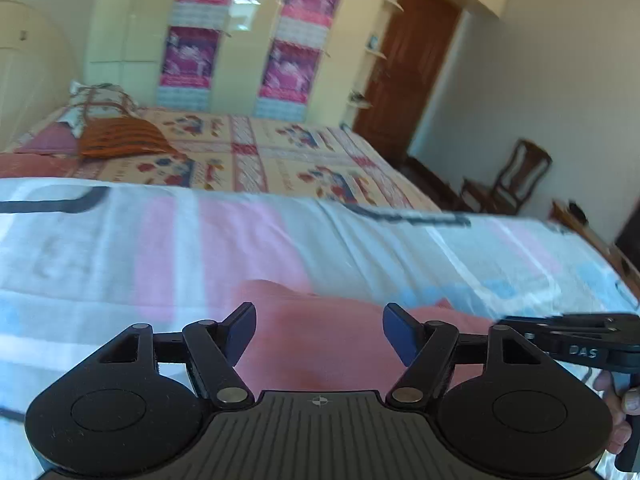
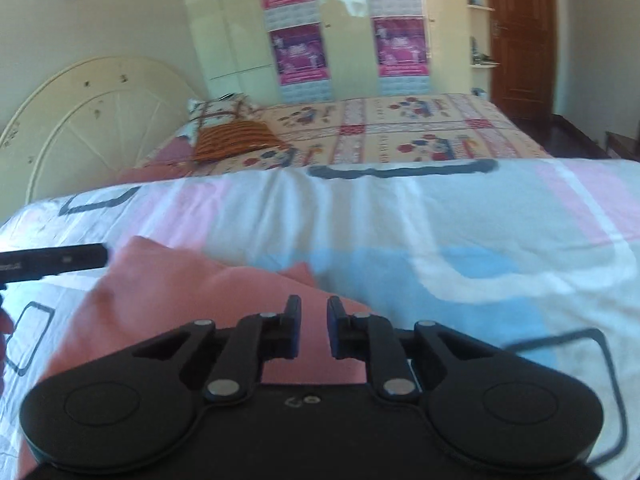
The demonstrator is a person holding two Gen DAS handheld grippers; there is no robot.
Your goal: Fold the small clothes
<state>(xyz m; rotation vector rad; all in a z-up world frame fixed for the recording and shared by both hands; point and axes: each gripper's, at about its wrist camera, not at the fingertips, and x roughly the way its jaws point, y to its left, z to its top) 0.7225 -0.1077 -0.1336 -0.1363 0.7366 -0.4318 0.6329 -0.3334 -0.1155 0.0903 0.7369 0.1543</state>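
Covering near bed [image 2: 400,220]: pastel sheet; wardrobe [image 2: 240,20] behind

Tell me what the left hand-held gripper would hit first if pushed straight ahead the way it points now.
Most likely the pink garment: the left hand-held gripper points down at it with open jaws and nothing between them. Depth is unclear, but nothing else shows in between.

Garment [image 2: 168,292]: on the sheet [image 2: 440,220], near its front edge (partly folded)
Left gripper [image 1: 319,334]: over the garment
Right gripper [image 2: 314,328]: over the garment's right part
Bed [image 2: 400,128]: behind the sheet
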